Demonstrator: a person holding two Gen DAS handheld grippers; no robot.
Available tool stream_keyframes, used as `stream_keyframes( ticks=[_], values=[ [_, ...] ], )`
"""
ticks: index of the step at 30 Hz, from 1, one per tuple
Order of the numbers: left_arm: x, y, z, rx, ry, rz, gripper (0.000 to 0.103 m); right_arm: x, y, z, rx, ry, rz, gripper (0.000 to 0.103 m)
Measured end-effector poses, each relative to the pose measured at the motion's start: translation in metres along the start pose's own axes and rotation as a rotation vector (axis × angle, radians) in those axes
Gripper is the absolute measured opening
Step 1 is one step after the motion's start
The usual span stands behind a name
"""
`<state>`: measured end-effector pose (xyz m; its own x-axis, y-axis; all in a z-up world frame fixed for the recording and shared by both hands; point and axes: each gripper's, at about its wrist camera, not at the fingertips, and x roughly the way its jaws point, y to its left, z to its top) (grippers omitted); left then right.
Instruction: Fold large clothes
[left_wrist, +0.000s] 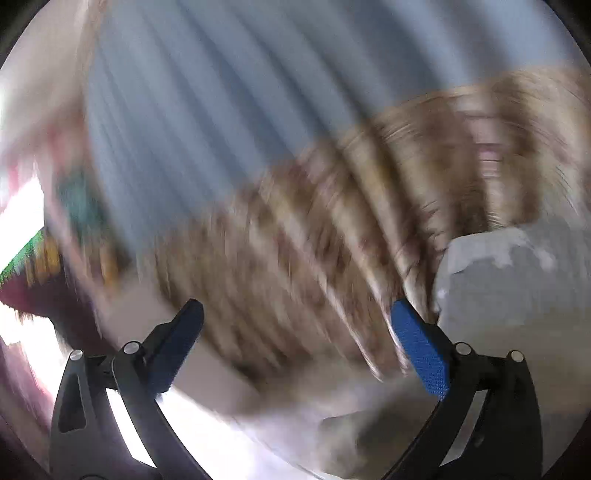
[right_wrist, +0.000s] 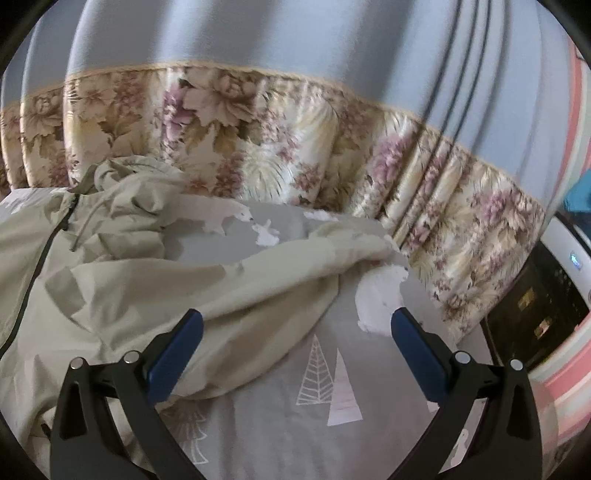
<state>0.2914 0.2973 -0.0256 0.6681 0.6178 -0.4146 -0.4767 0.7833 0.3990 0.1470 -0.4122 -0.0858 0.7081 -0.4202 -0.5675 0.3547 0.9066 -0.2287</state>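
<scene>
A beige hooded jacket (right_wrist: 110, 266) with a dark zip lies crumpled on a grey bedsheet (right_wrist: 280, 424) printed with white trees and animals. One sleeve (right_wrist: 325, 258) stretches toward the right. My right gripper (right_wrist: 295, 325) hangs open just above the sleeve's lower edge, its left finger over the beige cloth and nothing pinched. The left wrist view is heavily smeared by motion. My left gripper (left_wrist: 295, 314) stands wide open with nothing between its blue pads (left_wrist: 421, 350). The jacket does not show there.
A floral curtain band (right_wrist: 258, 122) under pale blue cloth (right_wrist: 258, 33) runs behind the bed. At the right sit a white appliance with a dark window (right_wrist: 535, 306) and pink striped fabric (right_wrist: 569, 398). A grey printed lump (left_wrist: 517, 280) shows at right in the left wrist view.
</scene>
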Motion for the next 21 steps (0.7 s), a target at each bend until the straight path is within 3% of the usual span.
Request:
stream_keyframes(
  ticks=[3, 7, 11, 16, 17, 18, 19, 21],
  values=[
    [0.036, 0.031, -0.032, -0.237, 0.229, -0.092, 0.1, 0.011, -0.01, -0.001, 0.037, 0.029, 0.006, 0.102],
    [0.059, 0.038, -0.089, -0.445, 0.51, -0.251, 0.1, 0.019, -0.025, 0.005, 0.064, 0.033, -0.009, 0.102],
    [0.072, 0.029, -0.137, -0.665, 0.707, -0.411, 0.1, 0.021, -0.04, 0.012, 0.087, 0.019, -0.038, 0.102],
    [0.093, 0.014, -0.152, -0.822, 0.817, -0.518, 0.096, 0.03, -0.066, 0.015, 0.106, 0.034, -0.104, 0.102],
    [0.097, 0.011, -0.151, -0.83, 0.822, -0.537, 0.084, 0.034, -0.075, 0.015, 0.127, 0.052, -0.106, 0.102],
    [0.102, 0.007, -0.147, -0.835, 0.827, -0.558, 0.063, 0.04, -0.086, 0.015, 0.159, 0.076, -0.092, 0.102],
    [0.108, -0.001, -0.143, -0.833, 0.834, -0.564, 0.06, 0.045, -0.095, 0.015, 0.19, 0.093, -0.074, 0.102],
    [0.117, -0.006, -0.129, -0.82, 0.811, -0.574, 0.03, 0.057, -0.113, 0.015, 0.263, 0.127, -0.037, 0.102]
  ],
)
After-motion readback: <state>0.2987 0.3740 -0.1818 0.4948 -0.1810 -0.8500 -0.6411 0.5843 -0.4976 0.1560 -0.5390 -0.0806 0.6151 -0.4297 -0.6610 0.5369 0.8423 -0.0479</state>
